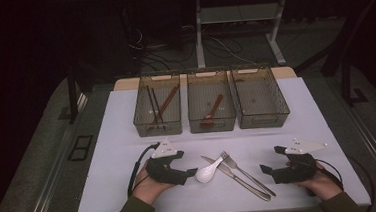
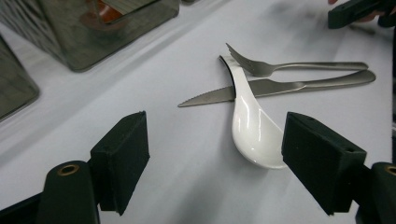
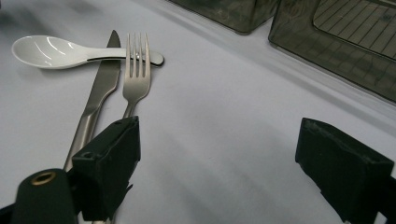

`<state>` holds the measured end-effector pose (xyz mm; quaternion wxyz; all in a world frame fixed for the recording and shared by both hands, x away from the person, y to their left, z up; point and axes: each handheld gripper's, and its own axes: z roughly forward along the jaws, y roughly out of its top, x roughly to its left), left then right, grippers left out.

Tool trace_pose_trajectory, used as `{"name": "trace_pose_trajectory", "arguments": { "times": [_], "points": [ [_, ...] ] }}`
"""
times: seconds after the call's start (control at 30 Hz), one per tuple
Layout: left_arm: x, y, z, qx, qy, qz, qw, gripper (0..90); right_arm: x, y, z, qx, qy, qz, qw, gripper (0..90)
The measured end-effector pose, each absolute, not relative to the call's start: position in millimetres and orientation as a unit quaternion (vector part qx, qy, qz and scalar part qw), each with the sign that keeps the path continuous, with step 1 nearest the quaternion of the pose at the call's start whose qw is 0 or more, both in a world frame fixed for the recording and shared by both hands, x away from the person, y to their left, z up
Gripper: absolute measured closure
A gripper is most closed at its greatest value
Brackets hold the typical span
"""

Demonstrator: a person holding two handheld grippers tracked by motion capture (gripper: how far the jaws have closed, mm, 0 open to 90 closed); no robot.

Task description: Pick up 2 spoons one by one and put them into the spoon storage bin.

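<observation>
Left gripper (image 1: pixel 193 172) right at the white spoon (image 1: pixel 208 170), jaws wide and nothing held.

In the high view the spoon lies just below the middle of the frame on the white table (image 1: pixel 128 140), its bowl at the tips of the left gripper and its handle running up over the knife (image 1: pixel 236 175) to the fork (image 1: pixel 246 172). In the left gripper view the spoon (image 2: pixel 254 126) sits lower centre between the two black jaws, bowl close to the right-hand one; whether that jaw touches it is hard to tell. Over at the lower right of the high view, the right gripper (image 1: pixel 268 169) rests on the table with jaws apart, holding nothing. Three clear bins (image 1: pixel 212 124) line the upper middle, the left bin holding chopsticks (image 1: pixel 158 105) and the middle bin a red spoon (image 1: pixel 211 113).
</observation>
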<state>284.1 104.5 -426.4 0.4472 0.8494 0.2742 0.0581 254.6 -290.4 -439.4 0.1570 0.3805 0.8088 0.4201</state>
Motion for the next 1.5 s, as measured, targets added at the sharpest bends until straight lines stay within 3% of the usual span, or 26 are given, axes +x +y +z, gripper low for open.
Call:
{"name": "trace_pose_trajectory", "arguments": {
  "times": [0.43, 0.9, 1.13, 1.4, 1.5],
  "points": [
    [285, 70, -436, 0.865, 0.265, 0.037, 0.424, 31.1, 255, -289, -440, 0.38, 0.81, 0.418, 0.157, 14.2],
    [280, 54, -444, 0.886, 0.247, 0.038, 0.391, 30.0, 256, -290, -440, 0.379, 0.81, 0.418, 0.157, 14.2],
    [282, 57, -442, 0.88, 0.259, 0.039, 0.397, 37.0, 255, -290, -440, 0.38, 0.81, 0.418, 0.158, 14.2],
    [280, 53, -446, 0.897, 0.244, 0.051, 0.364, 40.7, 255, -290, -440, 0.379, 0.81, 0.418, 0.157, 14.2],
    [280, 53, -445, 0.898, 0.239, 0.043, 0.366, 49.7, 256, -290, -440, 0.381, 0.81, 0.418, 0.157, 14.2]
  ]
}}
